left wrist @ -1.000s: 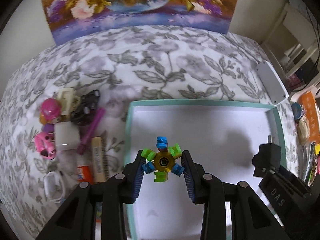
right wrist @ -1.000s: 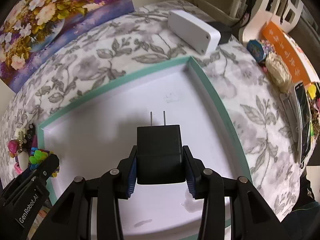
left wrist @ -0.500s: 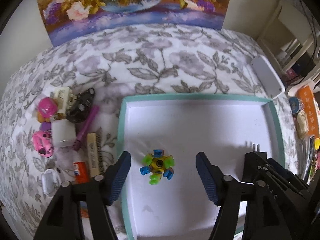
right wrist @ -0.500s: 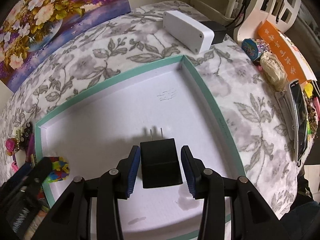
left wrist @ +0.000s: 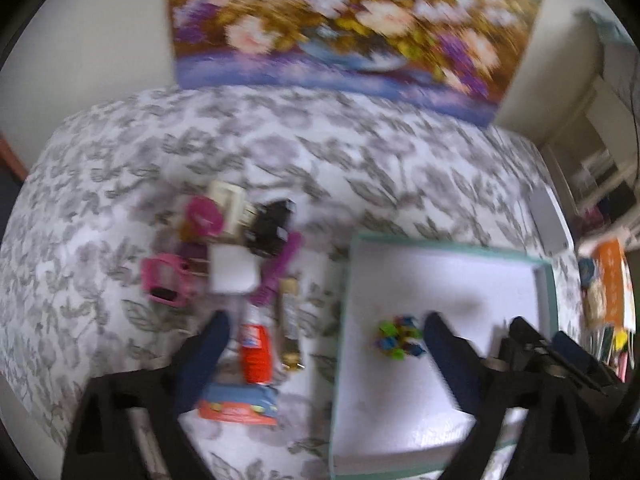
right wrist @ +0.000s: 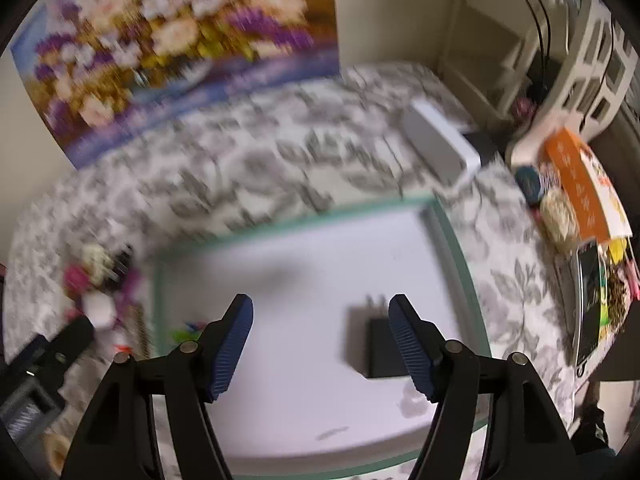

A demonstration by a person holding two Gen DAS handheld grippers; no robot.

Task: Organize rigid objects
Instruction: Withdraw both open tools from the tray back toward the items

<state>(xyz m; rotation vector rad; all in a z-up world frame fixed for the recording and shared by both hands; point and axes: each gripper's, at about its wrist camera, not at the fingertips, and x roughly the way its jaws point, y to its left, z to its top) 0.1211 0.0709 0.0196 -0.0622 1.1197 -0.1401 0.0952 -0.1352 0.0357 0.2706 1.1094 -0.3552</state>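
Observation:
A white tray with a teal rim [left wrist: 448, 246] [right wrist: 464, 240] lies on the floral cloth. Inside it rest a multicolour block spinner [left wrist: 397, 338] [right wrist: 188, 330] and a black plug adapter [right wrist: 380, 346]. My left gripper [left wrist: 324, 338] is open and raised above the tray's left rim, holding nothing. My right gripper [right wrist: 320, 332] is open above the tray, with the adapter lying just inside its right finger [right wrist: 408, 344], not gripped. A heap of small items lies left of the tray: a pink toy [left wrist: 166, 278], a white cube [left wrist: 232, 268], a black piece [left wrist: 270, 226], a purple stick [left wrist: 278, 270], an orange tube [left wrist: 256, 348].
A white box [right wrist: 440, 146] [left wrist: 550, 222] lies beyond the tray's far right corner. A flower painting [left wrist: 352, 24] leans on the wall behind. Clutter with an orange packet [right wrist: 580, 188] and a phone [right wrist: 590, 304] lies to the right. Both views are motion-blurred.
Both grippers opened, released the spinner and the adapter in the tray, and rose. The left gripper has swung left toward the heap; the right has widened and shifted left of the adapter.

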